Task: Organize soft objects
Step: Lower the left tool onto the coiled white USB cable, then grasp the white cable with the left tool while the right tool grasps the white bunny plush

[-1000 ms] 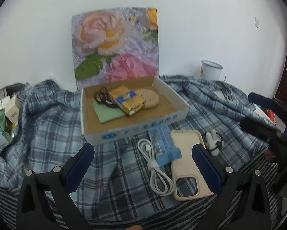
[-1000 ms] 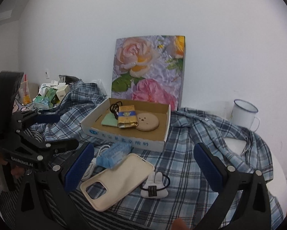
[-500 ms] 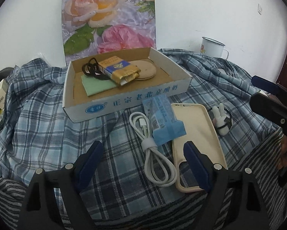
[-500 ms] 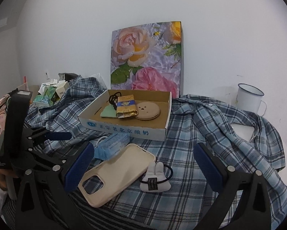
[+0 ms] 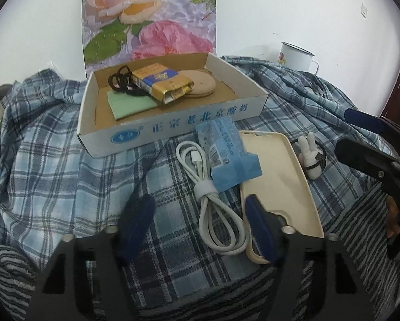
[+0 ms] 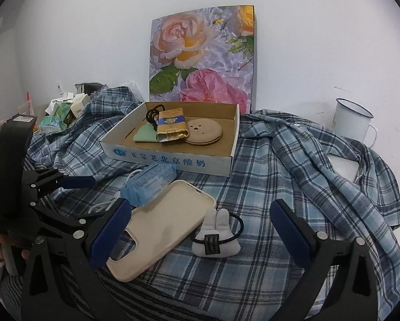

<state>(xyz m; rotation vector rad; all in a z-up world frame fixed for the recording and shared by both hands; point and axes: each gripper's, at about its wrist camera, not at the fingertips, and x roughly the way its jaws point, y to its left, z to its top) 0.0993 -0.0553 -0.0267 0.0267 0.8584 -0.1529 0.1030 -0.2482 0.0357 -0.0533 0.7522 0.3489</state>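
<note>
Sorting under way, roughly half done by the look of it. Already lying inside the cardboard box (image 5: 170,128) at upper centre of the left wrist view: one black hair tie (image 5: 121,79), one gold-and-blue packet (image 5: 163,81), one green cloth (image 5: 131,104), one round tan pad (image 5: 202,83); four things in all.

Still waiting on the plaid shirt (image 5: 52,160), below the box at centre frame: one coiled white cable (image 5: 213,195), one blue tissue pack (image 5: 226,155) resting partly on one beige phone case (image 5: 277,176), and one white bunny hair tie (image 6: 216,236) at lower centre of the right wrist view, just beside the case; four again.

Closing at lower centre of its own view, the left gripper (image 5: 200,222), jaws narrowing around the cable's lower loop, pads not yet pressing on it, the right pad overlapping the case's edge. Hanging spread wide and empty, the right gripper (image 6: 200,228), bracketing the bunny tie without touching.

Standing apart: one enamel mug (image 6: 351,120) at right, one rose painting (image 6: 202,56) against the wall.
</note>
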